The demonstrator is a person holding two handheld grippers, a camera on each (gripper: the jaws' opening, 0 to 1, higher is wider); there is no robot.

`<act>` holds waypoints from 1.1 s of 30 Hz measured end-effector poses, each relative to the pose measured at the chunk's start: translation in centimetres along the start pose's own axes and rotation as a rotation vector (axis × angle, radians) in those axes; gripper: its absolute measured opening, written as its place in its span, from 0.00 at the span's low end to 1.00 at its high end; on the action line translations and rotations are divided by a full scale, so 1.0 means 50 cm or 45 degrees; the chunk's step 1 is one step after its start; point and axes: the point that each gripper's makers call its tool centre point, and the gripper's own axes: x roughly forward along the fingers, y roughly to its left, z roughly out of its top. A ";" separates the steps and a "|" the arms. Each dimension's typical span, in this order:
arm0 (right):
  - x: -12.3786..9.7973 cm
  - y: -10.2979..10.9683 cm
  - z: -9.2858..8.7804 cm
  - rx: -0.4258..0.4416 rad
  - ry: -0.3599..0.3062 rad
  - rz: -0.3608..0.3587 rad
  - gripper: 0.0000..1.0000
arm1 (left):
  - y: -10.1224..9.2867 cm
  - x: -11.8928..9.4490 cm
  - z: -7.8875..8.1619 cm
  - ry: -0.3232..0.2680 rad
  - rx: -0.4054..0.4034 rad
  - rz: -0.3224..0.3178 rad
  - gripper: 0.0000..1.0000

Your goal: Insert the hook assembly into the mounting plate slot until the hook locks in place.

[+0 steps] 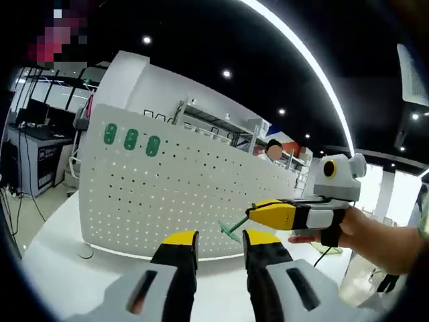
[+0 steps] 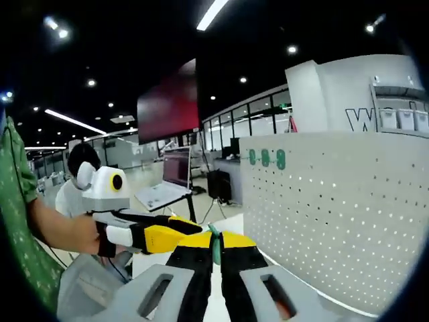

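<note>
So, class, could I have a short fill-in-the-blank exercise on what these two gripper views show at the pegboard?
1. The green hook is held by the ____ gripper.
2. The jaws of the left gripper hold ____.
3. The pegboard is coloured ____.
4. Near the pegboard's upper corner sit ____ green hook plates.

Missing words: right; nothing; white; three

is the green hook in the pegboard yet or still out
Out. The right gripper holds the green hook in the air, short of the white pegboard.
</note>
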 end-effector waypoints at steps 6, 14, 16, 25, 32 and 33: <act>-0.006 0.000 0.013 0.077 -0.087 -0.032 0.01 | -0.001 0.005 0.002 -0.021 -0.110 -0.008 0.22; -0.002 0.003 0.016 0.129 -0.145 -0.065 0.01 | -0.002 0.011 0.009 -0.057 -0.210 -0.020 0.17; -0.001 0.005 0.018 0.156 -0.164 -0.065 0.01 | -0.003 0.012 0.008 -0.059 -0.218 -0.020 0.13; 0.004 0.015 0.010 0.163 -0.165 -0.067 0.01 | 0.000 0.009 0.014 -0.075 -0.231 -0.023 0.05; 0.005 0.026 -0.002 0.116 -0.128 -0.063 0.02 | 0.004 0.006 0.016 -0.066 -0.207 -0.012 0.04; 0.005 0.029 -0.004 0.090 -0.114 -0.065 0.02 | 0.004 0.005 0.017 -0.066 -0.198 -0.011 0.04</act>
